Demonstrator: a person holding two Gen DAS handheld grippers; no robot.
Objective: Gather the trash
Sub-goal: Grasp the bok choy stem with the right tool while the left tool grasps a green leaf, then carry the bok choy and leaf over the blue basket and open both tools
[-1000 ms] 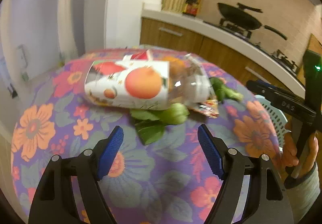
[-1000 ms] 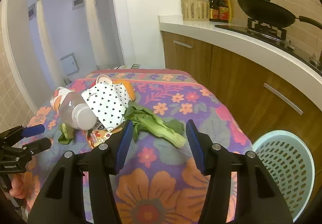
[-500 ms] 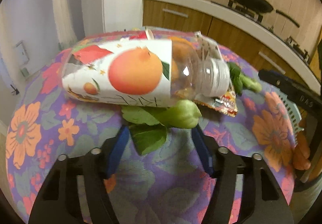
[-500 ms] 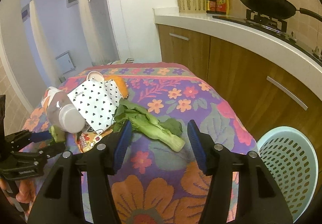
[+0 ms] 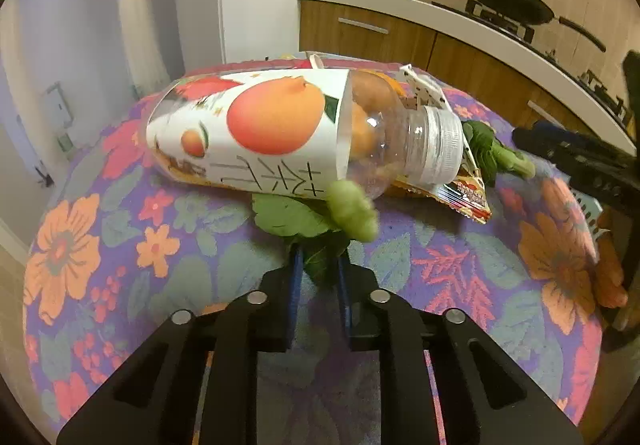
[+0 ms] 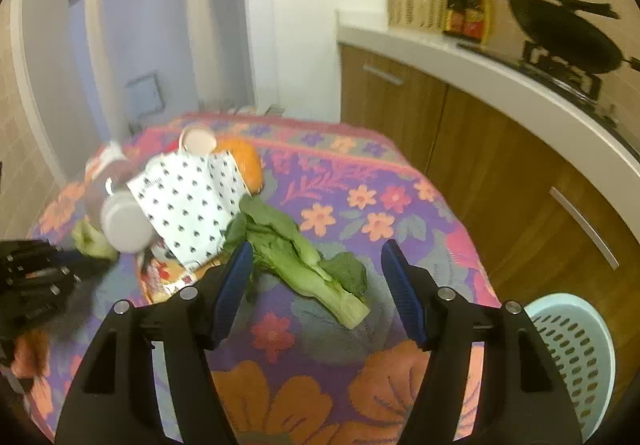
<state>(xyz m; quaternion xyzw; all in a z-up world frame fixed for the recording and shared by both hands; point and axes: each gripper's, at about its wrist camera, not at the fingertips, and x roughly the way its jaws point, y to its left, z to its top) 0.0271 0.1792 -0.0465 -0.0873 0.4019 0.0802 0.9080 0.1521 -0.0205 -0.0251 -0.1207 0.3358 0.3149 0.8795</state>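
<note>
Kitchen counters and a stove stand behind a table under a floral cloth (image 6: 320,173), where the trash lies in one heap beside an empty pale blue basket (image 6: 576,357), presumably its destination. The left gripper (image 5: 318,265) has just been closing and now pinches the leaves of a small green vegetable scrap (image 5: 312,229) lying against a labelled plastic bottle (image 5: 280,133); the right gripper (image 6: 316,265) has been opening, its jaws wide astride a bok choy stalk (image 6: 316,273) without touching it, likely readying a second pick.
</note>
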